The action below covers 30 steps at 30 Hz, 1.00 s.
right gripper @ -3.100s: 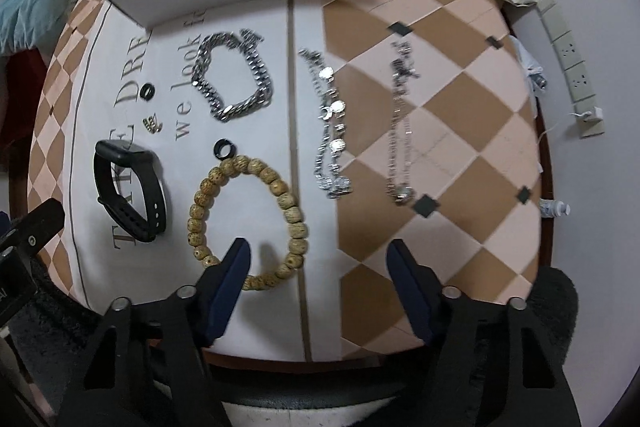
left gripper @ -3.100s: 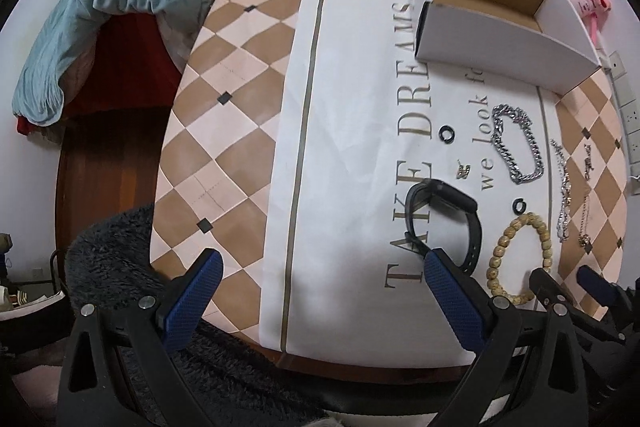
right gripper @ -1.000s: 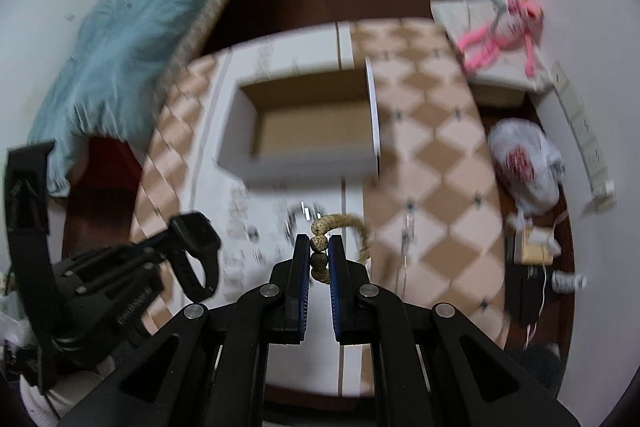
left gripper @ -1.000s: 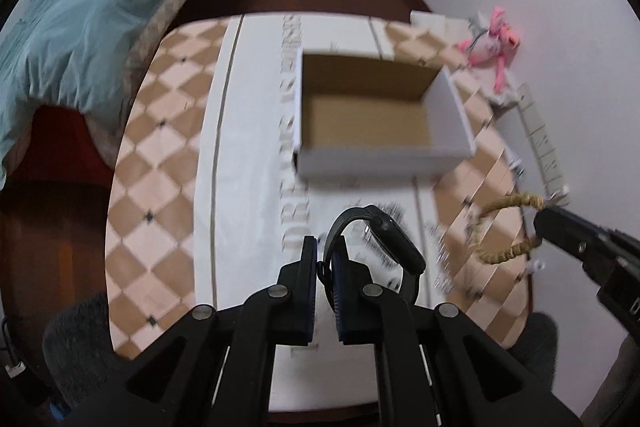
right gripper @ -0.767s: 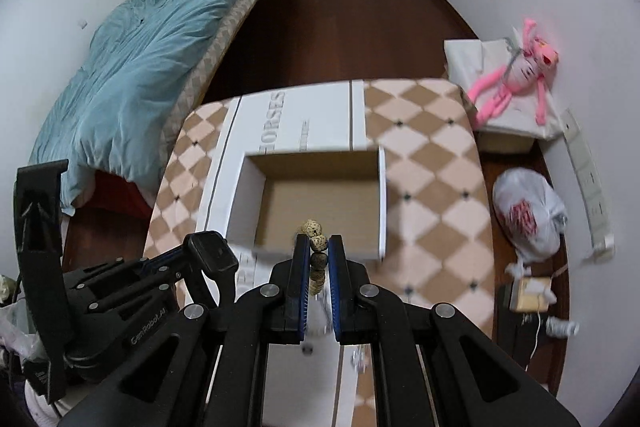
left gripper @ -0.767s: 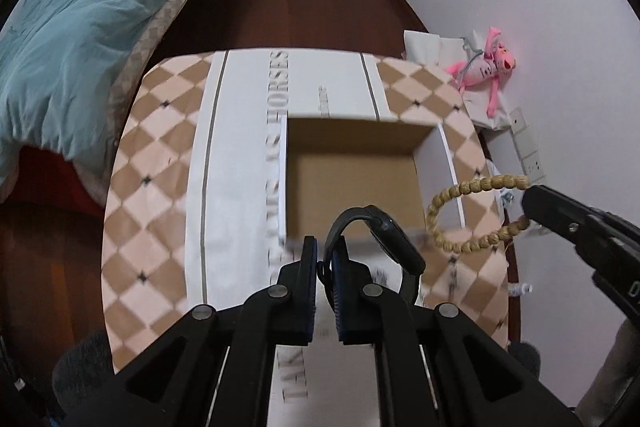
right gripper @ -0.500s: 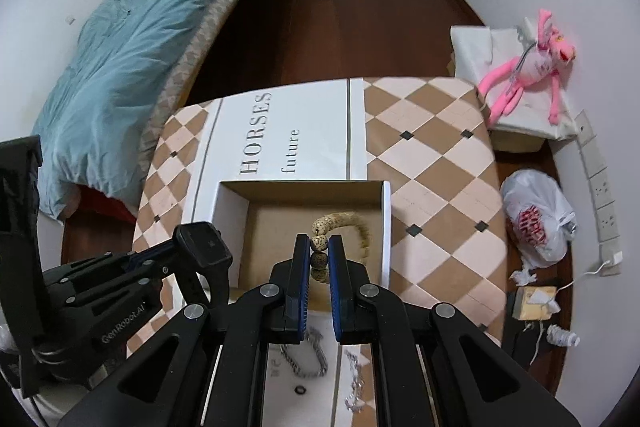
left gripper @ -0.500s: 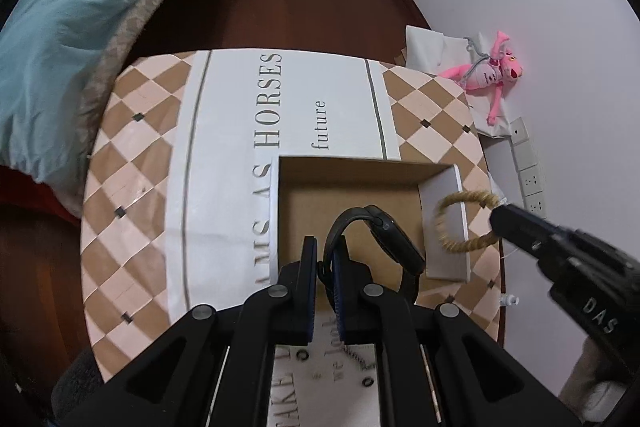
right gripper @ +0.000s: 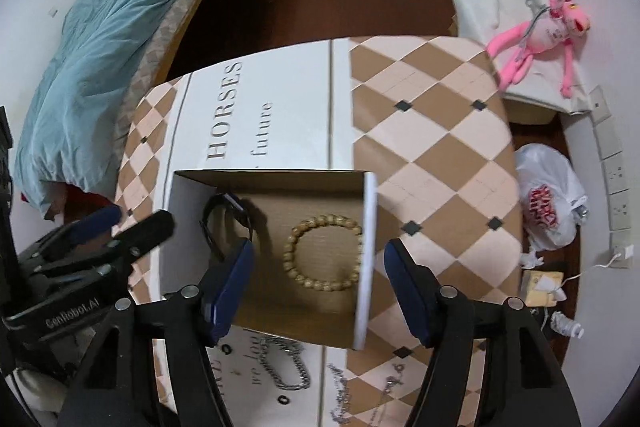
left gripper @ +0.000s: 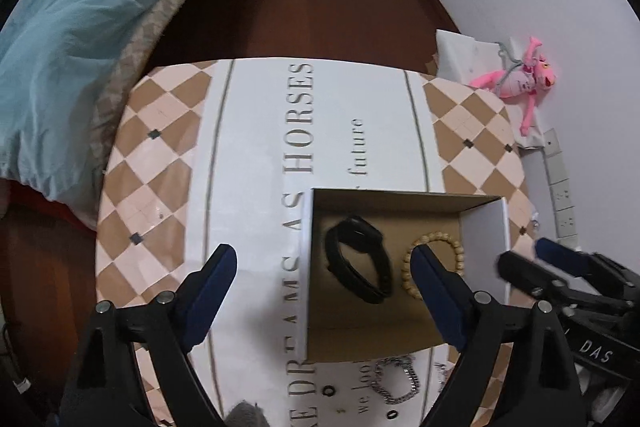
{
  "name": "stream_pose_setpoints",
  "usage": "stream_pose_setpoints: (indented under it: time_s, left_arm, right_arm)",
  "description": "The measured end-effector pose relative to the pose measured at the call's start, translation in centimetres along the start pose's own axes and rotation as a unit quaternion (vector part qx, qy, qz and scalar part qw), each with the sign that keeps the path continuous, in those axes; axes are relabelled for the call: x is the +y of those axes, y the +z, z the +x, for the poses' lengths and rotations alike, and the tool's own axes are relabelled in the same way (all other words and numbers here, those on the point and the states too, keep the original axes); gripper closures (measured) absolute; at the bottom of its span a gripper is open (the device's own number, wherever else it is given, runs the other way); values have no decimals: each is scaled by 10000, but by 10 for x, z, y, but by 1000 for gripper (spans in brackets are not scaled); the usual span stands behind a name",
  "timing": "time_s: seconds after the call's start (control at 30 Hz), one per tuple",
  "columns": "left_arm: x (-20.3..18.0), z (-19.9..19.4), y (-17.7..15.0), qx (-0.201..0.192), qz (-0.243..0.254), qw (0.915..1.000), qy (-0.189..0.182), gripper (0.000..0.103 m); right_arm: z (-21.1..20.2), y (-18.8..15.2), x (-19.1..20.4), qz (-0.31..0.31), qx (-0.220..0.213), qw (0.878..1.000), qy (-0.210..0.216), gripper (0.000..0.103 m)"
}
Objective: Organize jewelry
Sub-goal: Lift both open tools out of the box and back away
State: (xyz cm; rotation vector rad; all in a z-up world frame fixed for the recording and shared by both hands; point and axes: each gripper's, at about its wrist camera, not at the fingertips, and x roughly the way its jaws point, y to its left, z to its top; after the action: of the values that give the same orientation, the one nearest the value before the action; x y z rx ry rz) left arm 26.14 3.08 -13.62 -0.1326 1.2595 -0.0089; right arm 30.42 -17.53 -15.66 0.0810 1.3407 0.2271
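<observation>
Lying flat on the brown floor of the cardboard box (left gripper: pixel 404 337), the black smartwatch (left gripper: pixel 358 259) sits toward the box's left side with its strap loop stretched roughly front-to-back, watch face at the far end, and the wooden bead bracelet (right gripper: pixel 322 251) rests as an open ring just to its right, close but apart as far as I can see. So both of those are in the box, which stands on the counter (left gripper: pixel 256 155) over the lettered white strip of the checkered cloth. Both sets of tongs hover above the box, angled down into it from the near side. The left tongs (left gripper: pixel 324 291) are spread wide with nothing between the blue pads; in the left wrist view one pad sits over the cloth left of the box and the other overlaps part of the bead ring. The right tongs (right gripper: pixel 318 287) are spread wide too and hold nothing, and in the right wrist view the bracelet shows right between the pads, with the right pad out past the box's white right wall. Closer to the camera on the counter, in front of the box, a chunky silver chain bracelet (right gripper: pixel 288 367) lies loose, with thinner silver chains (right gripper: pixel 340 395) and a few small black rings (left gripper: pixel 328 389) near it.
</observation>
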Motion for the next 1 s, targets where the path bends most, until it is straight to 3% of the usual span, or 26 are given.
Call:
stream_pose_setpoints:
  time_s: [0.07,0.13,0.17,0.4,0.6,1.0]
  left_arm:
    - [1,-3,-5,-121,26,9999,110,8]
    - [1,-8,-14,-305,52,9991,292,7]
    - [1,-9,-19,-387,87,9986,361,7]
    - [1,-13,-44,-514,119,9968,599,5]
    - [3,-30,-57,-611,42,9967,525,5]
    - [2,-98,-81,-1226,108,9899,703,5]
  right_arm:
    - [-3,-6,-1,-24,-80,9994,-340,32]
    - [-4,-13,-2,-57,-134,9977,-655,10]
    - [-3,-18,-2,-73,-147,9969,-768,7]
    - [4,-43,-1,-134,-195,9943,-1036,7]
    - [-9,-56,11,-166,-387,9937,-1040,7]
    - [-80,-86,34,-172,-1152,9870,-1109,7]
